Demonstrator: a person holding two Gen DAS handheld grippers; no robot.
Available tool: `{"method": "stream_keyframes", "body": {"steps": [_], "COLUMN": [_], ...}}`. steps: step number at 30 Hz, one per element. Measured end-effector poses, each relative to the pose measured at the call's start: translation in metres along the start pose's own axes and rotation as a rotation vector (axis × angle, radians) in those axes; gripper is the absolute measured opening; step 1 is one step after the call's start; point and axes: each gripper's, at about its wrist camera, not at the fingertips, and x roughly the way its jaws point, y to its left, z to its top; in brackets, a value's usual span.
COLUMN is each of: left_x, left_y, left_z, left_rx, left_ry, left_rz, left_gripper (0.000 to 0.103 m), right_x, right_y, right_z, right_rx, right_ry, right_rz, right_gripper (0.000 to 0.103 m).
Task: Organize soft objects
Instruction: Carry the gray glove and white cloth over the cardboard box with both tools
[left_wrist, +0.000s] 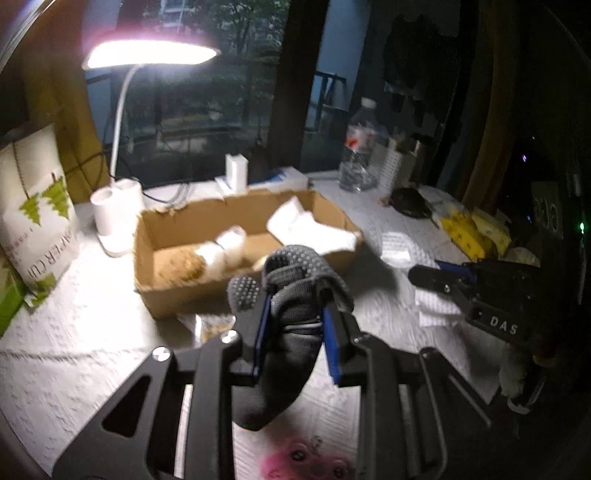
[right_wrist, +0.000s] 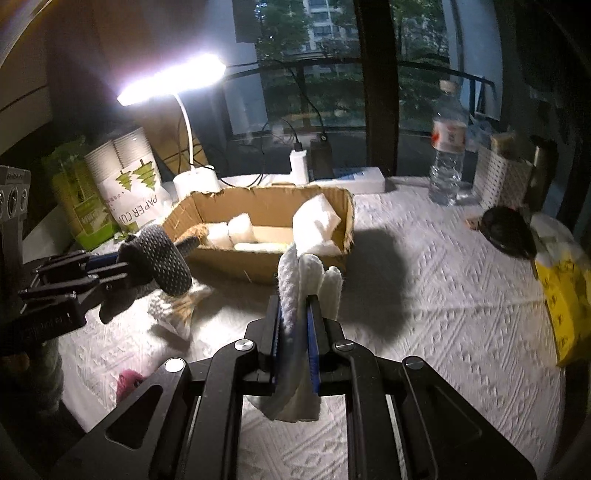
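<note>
- A grey dotted glove (left_wrist: 295, 295) is clamped between the blue pads of the left gripper (left_wrist: 295, 332), held above the table (left_wrist: 74, 350) just in front of the cardboard box (left_wrist: 177, 295).
- A white knitted glove (right_wrist: 306, 280) is pinched by the right gripper (right_wrist: 295, 332), its fingers pointing up, near the box's front wall.
- White soft items (right_wrist: 314, 221) are seen inside the box.
- A lit desk lamp (right_wrist: 173, 79) is seen behind the box.

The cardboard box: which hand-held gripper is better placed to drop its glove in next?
Probably left. The left hand-held gripper holds the grey dotted glove right at the open cardboard box; the right, with the white knitted glove, looks farther back.
</note>
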Motion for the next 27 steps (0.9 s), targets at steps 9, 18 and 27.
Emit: {"method": "stream_keyframes", "body": {"steps": [9, 18, 27], "left_x": [0.000, 0.013, 0.052], "left_y": [0.014, 0.016, 0.021], "left_z": [0.030, 0.061, 0.077], "left_rx": [-0.015, 0.009, 0.003], "left_ry": [-0.068, -0.119, -0.104], "left_rz": [0.039, 0.056, 0.054], "left_gripper": [0.026, 0.026, 0.026], "right_x": [0.007, 0.023, 0.052], "right_y": [0.007, 0.007, 0.002], "right_z": [0.029, 0.058, 0.079], "right_rx": [-0.042, -0.073, -0.024], "right_ry": [-0.030, -0.054, -0.080], "right_rz": [0.023, 0.044, 0.095], "right_gripper": [0.014, 0.014, 0.014]}}
